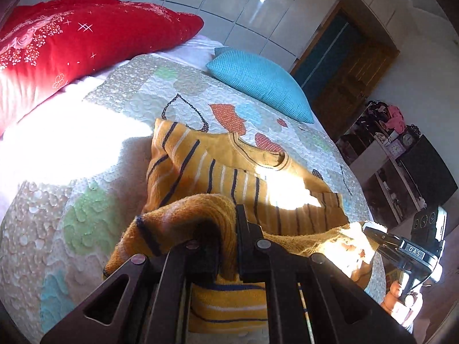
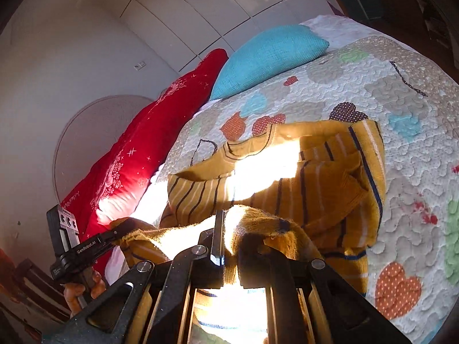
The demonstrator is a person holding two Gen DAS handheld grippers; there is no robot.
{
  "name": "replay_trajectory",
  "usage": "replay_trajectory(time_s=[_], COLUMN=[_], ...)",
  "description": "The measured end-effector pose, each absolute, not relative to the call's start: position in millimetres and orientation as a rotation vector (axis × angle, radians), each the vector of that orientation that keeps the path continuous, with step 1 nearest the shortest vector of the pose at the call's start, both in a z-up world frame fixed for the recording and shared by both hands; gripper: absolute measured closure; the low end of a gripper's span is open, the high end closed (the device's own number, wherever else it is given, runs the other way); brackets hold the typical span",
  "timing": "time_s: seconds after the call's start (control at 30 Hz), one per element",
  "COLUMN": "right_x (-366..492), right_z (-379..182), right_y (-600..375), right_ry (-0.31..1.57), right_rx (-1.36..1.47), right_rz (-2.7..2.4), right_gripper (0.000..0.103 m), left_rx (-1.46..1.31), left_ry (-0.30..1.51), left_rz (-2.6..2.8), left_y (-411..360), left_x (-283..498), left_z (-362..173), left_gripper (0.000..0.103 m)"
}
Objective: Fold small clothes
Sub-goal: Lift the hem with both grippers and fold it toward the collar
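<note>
A small yellow sweater [image 1: 200, 166] with dark and white stripes lies on the quilted bed, sleeves folded over its body; it also shows in the right wrist view [image 2: 315, 189]. My left gripper [image 1: 226, 229] is shut on the sweater's bottom hem and holds it lifted above the quilt. My right gripper [image 2: 232, 229] is shut on the same hem at the other corner. Each gripper shows in the other's view, the right gripper [image 1: 370, 233] at the far right and the left gripper [image 2: 117, 235] at the far left, both clamped on the hem.
The sweater rests on a patchwork quilt [image 1: 94, 206] with hearts. A red pillow [image 1: 66, 48] and a blue pillow [image 1: 258, 83] lie at the head of the bed. A dark shelf unit [image 1: 401, 166] stands beside the bed, below white wardrobes.
</note>
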State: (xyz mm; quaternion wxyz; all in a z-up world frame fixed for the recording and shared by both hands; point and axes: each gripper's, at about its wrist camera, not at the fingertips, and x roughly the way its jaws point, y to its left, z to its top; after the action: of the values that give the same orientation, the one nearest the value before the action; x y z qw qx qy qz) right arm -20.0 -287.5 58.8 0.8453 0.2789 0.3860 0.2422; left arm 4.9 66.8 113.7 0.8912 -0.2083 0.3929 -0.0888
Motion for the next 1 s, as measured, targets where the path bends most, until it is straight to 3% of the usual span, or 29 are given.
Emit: replay_trajectory(time_s=[0.7, 0.8, 0.87, 1.0], right_x=[125, 138, 143, 149], right_z=[-13, -31, -40, -49], right_y=[-323, -336, -346, -360], right_ry=[0.934, 0.954, 0.941, 0.903], right_rx=[0.850, 0.982, 1.072, 1.207], right_rz=[0.372, 0.367, 0.361, 0.381], right_gripper=[0.093, 0.085, 0.072, 0.063], left_rx=[-0.464, -0.550, -0.643, -0.809], left_ry=[0.996, 1.005, 0.989, 0.957], left_rz=[-0.178, -0.210, -0.244, -0.301], left_y=[47, 59, 71, 93], left_x=[180, 190, 193, 197], left_z=[58, 52, 51, 51], left_gripper=[0.091, 0.086, 0.080, 0.070])
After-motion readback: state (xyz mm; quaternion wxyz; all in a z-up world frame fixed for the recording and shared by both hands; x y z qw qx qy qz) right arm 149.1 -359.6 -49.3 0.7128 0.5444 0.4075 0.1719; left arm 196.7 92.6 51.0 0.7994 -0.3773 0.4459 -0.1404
